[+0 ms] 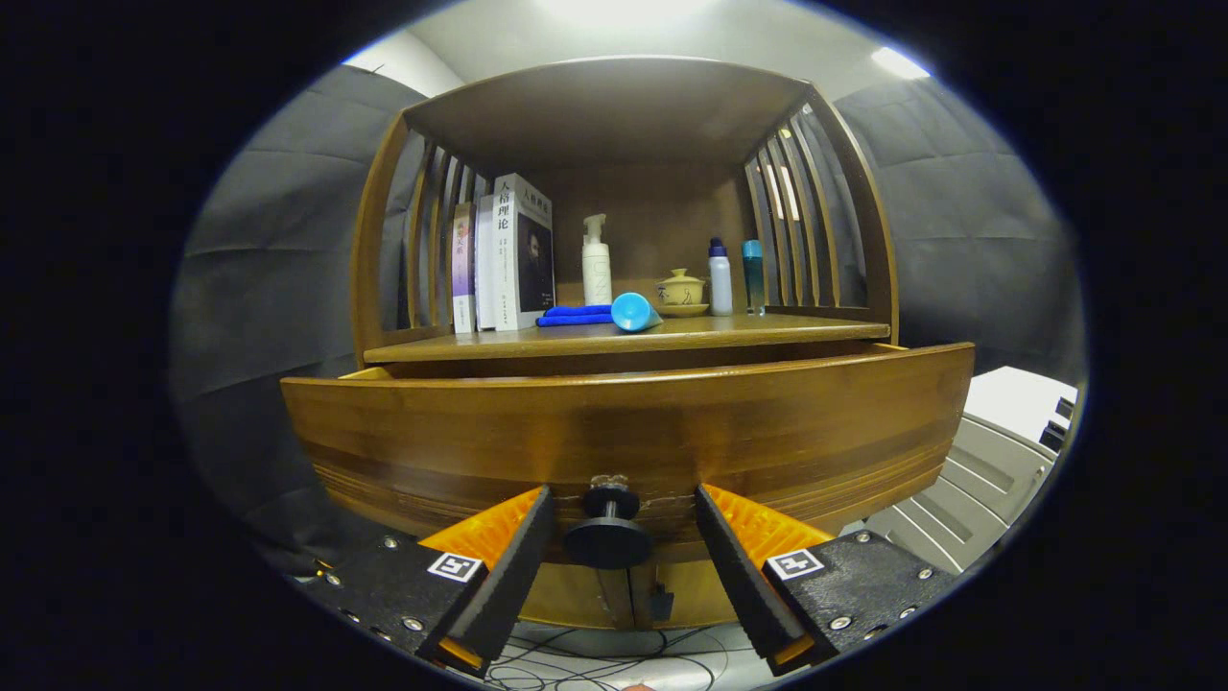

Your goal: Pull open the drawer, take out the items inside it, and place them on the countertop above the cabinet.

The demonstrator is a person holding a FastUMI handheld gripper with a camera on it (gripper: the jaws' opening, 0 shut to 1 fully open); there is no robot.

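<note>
With the drawer (pixel 628 422) part-way out, the hand-held gripper (pixel 624 537) stands wide around the knob (pixel 608 534) — close both fingers on it, then pull straight back.

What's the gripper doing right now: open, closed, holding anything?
Gripper: open, fingers on either side of the drawer knob with gaps showing, holding nothing; drawer already pulled partway out.

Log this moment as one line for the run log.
gripper: open, fingers either side of knob, not touching | drawer: pulled partly out | inside: hidden | countertop: cloth, bottles, books
</note>
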